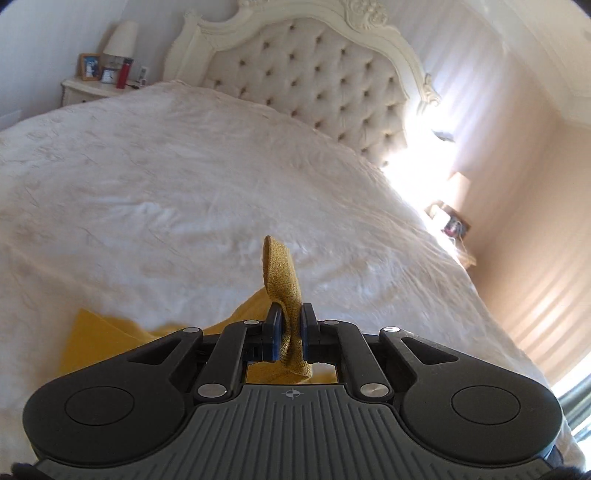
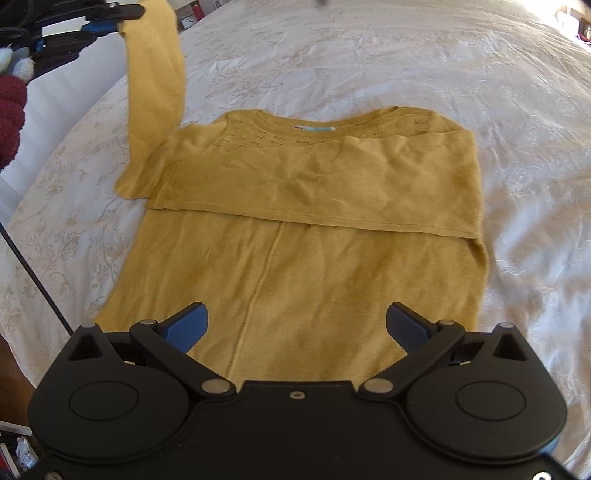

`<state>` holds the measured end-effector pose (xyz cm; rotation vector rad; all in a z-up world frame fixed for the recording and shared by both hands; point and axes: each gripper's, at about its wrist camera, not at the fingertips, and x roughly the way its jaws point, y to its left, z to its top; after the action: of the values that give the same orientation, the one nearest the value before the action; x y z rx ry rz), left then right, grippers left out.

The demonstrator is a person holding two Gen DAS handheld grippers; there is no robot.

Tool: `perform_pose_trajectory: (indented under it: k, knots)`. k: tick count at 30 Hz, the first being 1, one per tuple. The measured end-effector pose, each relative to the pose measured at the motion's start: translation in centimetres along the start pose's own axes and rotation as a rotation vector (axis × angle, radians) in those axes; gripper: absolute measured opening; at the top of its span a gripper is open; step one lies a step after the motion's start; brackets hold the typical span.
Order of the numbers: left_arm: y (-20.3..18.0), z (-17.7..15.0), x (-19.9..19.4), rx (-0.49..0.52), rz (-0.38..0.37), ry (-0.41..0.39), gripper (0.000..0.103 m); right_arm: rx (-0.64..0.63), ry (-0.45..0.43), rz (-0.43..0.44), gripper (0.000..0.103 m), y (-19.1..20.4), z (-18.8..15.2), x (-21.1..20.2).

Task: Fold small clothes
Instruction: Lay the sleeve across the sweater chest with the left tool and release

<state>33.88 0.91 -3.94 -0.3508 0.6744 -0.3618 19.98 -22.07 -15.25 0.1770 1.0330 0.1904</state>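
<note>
One sleeve already lies across the yellow sweater [image 2: 295, 221] on the bed [image 2: 443, 92]; the other sleeve [image 2: 155, 74], at eleven o'clock, hangs pinched in the left tool [image 1: 291, 325] — unfolded yet — while the right tool [image 2: 295, 325] gapes empty.

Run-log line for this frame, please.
left gripper: shut on sleeve, lifted | right gripper: open over sweater | bed

The right gripper [image 2: 295, 325] hangs with jaws spread wide over the lower part of a yellow sweater [image 2: 295, 258] on the bedspread [image 2: 480, 92]. Far ahead to its left, the left gripper [image 2: 110, 24] pinches the raised sleeve [image 2: 155, 85].
</note>
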Motion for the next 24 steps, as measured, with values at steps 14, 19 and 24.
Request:
perform_pose_trajectory:
  k: [14,19,24]
  knots:
    - [-4.5,-9.8,5.0,0.275,0.082,0.249,0.033,0.062,-0.067,-0.003,0.102,-5.3,1.4,-0.9]
    - [1.8,-11.5,3.9,0.303,0.267,0.34,0.034,0.088,-0.089,0.009,0.102,-5.6,4.0,0.4]
    - [8.4,-10.5,3.5,0.204,0.431,0.355,0.034,0.133,-0.097,-0.018,0.102,-5.6,6.8,2.5]
